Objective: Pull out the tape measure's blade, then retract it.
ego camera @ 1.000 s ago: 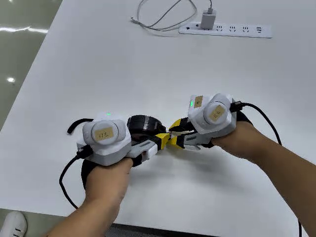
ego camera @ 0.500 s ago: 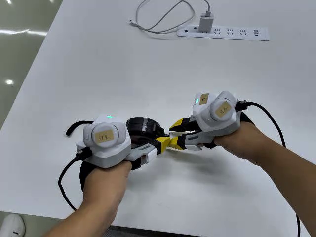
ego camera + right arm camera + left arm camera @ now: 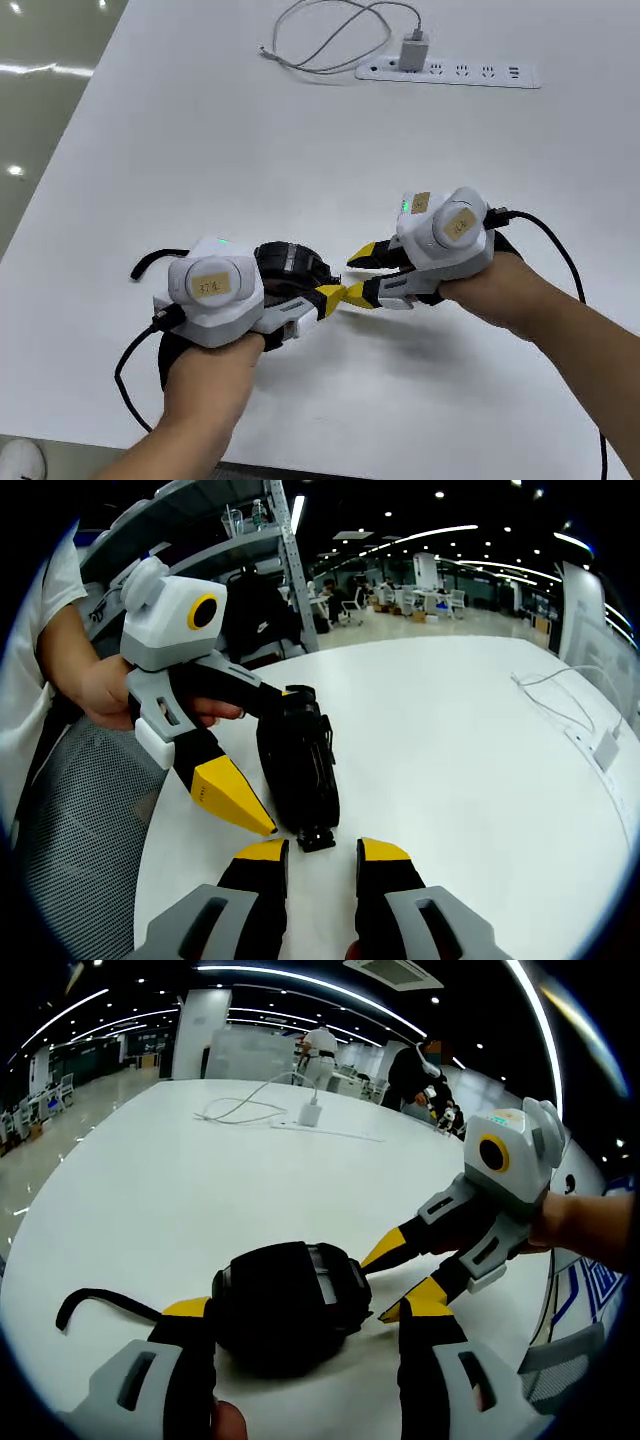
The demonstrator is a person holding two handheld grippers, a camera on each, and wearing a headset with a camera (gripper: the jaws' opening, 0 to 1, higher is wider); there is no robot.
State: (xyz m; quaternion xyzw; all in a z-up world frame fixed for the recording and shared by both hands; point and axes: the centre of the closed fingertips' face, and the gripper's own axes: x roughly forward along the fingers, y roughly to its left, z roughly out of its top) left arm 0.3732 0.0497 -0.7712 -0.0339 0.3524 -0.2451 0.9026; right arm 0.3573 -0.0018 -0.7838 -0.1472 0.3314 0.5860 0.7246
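A black tape measure (image 3: 290, 262) stands on edge on the white table (image 3: 200, 130). My left gripper (image 3: 322, 280) is shut on it, yellow fingers (image 3: 187, 1312) on either side of its case (image 3: 290, 1300). A black wrist strap (image 3: 95, 1300) trails from the case. My right gripper (image 3: 357, 274) is open, its yellow tips a short way apart and pointing at the case from the right. In the right gripper view its jaws (image 3: 322, 855) sit just short of the small blade tab (image 3: 316, 838) at the foot of the case (image 3: 298, 760). No drawn-out blade is visible.
A white power strip (image 3: 450, 72) with a plugged-in charger (image 3: 416, 47) and a looped cable (image 3: 320, 40) lies at the far side of the table. The table's left edge (image 3: 60, 180) drops to the floor. Black gripper cables run off the near edge.
The view has shifted a little. My right gripper has eased slightly to the right, away from the tape measure. The left gripper keeps its hold on the case.
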